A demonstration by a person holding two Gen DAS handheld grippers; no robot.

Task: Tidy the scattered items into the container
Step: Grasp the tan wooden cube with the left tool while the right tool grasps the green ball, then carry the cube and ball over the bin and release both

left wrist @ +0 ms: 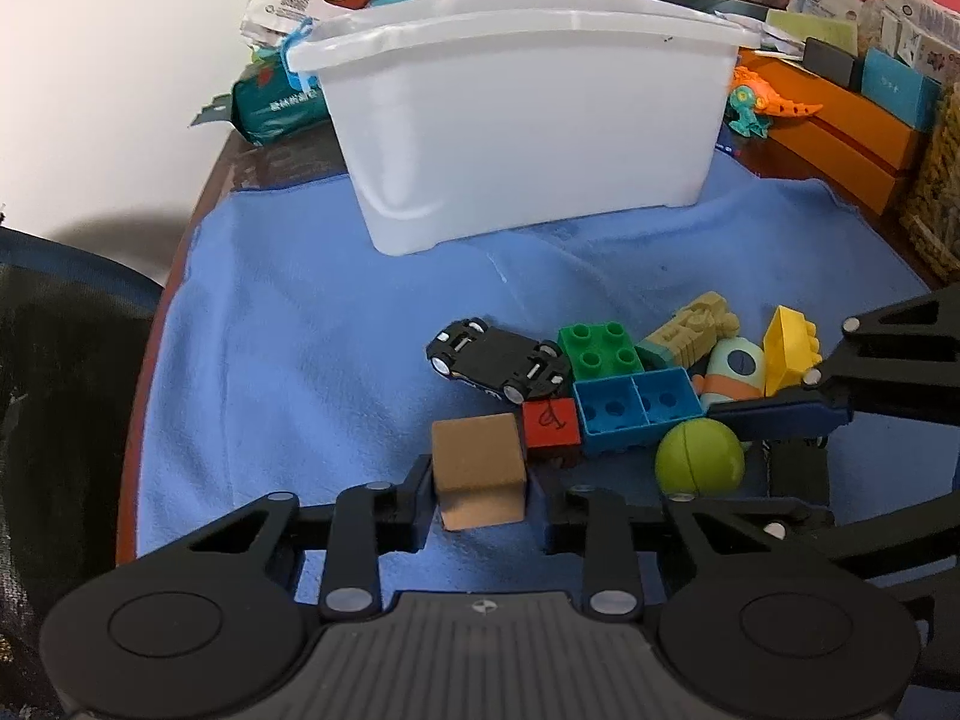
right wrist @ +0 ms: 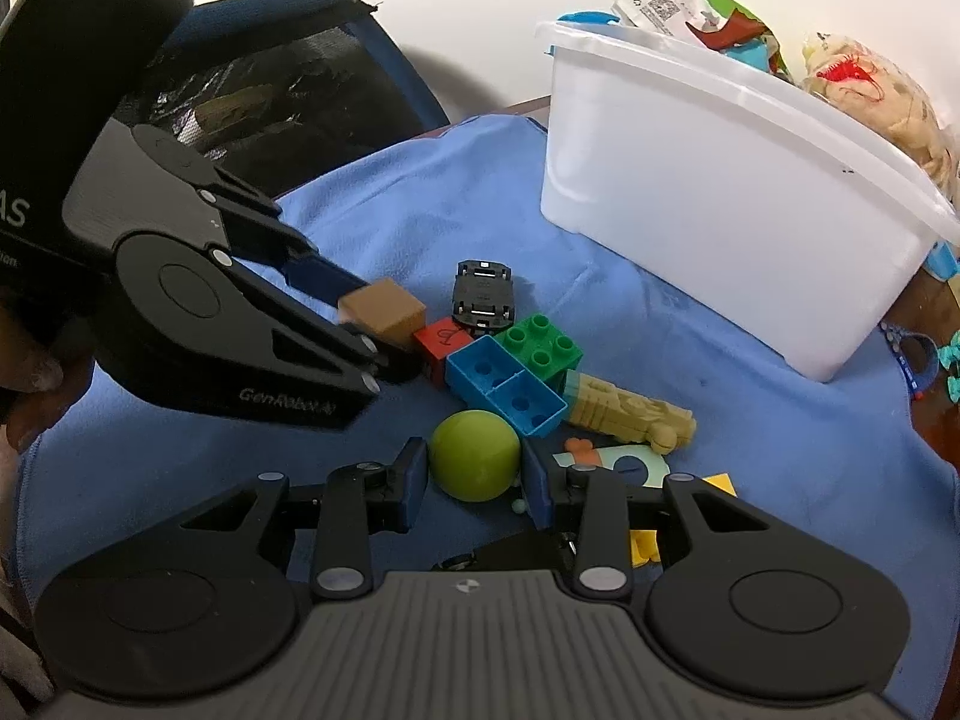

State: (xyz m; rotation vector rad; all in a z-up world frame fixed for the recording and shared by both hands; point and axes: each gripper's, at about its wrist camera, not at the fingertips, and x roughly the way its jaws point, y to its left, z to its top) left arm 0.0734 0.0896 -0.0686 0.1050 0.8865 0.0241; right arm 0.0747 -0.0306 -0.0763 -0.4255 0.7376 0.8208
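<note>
A white plastic bin [left wrist: 528,120] stands at the back of a blue cloth [left wrist: 300,330]; it also shows in the right wrist view [right wrist: 720,192]. My left gripper [left wrist: 480,501] is shut on a brown cube [left wrist: 478,468], also seen from the side [right wrist: 384,315]. My right gripper [right wrist: 474,474] has its fingers on both sides of a green ball [right wrist: 474,455], which also shows in the left wrist view [left wrist: 699,456]. Beside them lie a red cube [left wrist: 551,422], a blue brick [left wrist: 636,408], a green brick [left wrist: 600,348], an upturned black toy car [left wrist: 498,360], a tan figure [left wrist: 690,330], a yellow piece [left wrist: 789,348].
Clutter stands behind the bin: bags [left wrist: 282,96], orange boxes [left wrist: 840,132], a toy dinosaur [left wrist: 756,102]. A dark chair [right wrist: 288,90] is at the table's left edge. The cloth's left half [left wrist: 270,360] holds no toys.
</note>
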